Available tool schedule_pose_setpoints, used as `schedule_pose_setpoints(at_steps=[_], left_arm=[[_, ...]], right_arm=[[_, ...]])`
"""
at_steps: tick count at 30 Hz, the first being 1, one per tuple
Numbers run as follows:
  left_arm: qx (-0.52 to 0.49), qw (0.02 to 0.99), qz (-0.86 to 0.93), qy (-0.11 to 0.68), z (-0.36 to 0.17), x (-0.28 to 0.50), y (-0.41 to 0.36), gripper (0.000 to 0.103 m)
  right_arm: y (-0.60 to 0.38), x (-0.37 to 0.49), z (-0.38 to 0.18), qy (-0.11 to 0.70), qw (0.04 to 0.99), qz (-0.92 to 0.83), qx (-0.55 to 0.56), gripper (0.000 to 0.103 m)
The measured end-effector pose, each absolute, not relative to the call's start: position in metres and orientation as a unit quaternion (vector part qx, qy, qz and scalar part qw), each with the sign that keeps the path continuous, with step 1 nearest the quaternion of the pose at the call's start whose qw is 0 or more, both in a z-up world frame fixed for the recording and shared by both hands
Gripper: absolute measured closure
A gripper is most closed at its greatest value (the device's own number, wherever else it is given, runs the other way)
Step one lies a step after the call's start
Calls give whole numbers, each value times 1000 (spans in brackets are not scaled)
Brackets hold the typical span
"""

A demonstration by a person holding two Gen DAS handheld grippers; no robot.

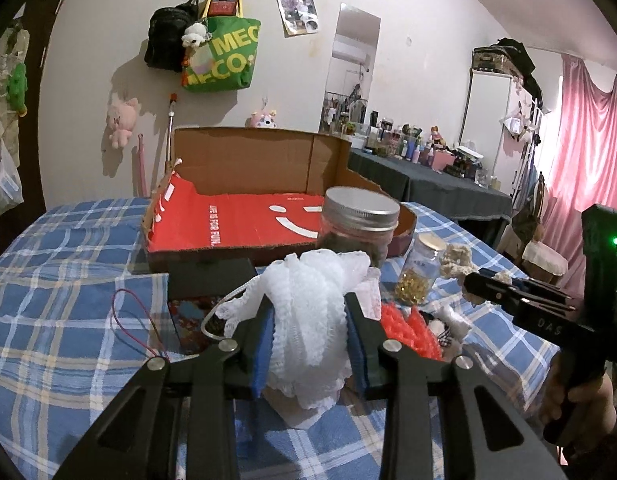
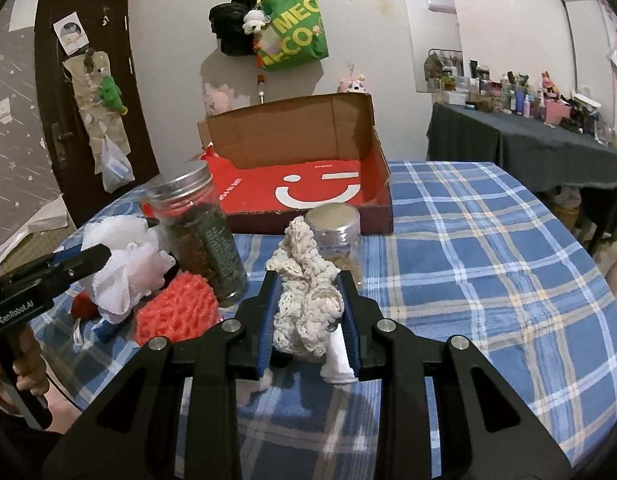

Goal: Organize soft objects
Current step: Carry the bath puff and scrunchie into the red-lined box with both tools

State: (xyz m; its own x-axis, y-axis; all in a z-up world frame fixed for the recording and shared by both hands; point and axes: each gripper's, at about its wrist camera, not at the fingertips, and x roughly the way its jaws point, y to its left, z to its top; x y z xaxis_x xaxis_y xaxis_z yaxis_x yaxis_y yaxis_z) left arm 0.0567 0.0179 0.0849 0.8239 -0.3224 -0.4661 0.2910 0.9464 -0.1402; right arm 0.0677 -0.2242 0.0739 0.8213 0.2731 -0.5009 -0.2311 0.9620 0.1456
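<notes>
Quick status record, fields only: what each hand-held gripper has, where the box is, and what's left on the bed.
left hand-held gripper: shut on white mesh puff
right hand-held gripper: shut on cream crochet piece
cardboard box: open, red lining, behind the jars, nothing visible inside
still on plaid cover: orange mesh puff, tall jar, small jar
</notes>
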Motion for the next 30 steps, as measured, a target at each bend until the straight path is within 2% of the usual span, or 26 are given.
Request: schedule_pose_setpoints(at_steps=[19, 30], left_arm=[[-24, 968, -149, 198, 138, 70, 41, 69], [-10, 953, -189, 238, 158, 129, 49, 69]], right_arm=[[-215, 94, 119, 225, 964, 143, 4, 76], [-210, 160, 141, 257, 948, 184, -37, 76]])
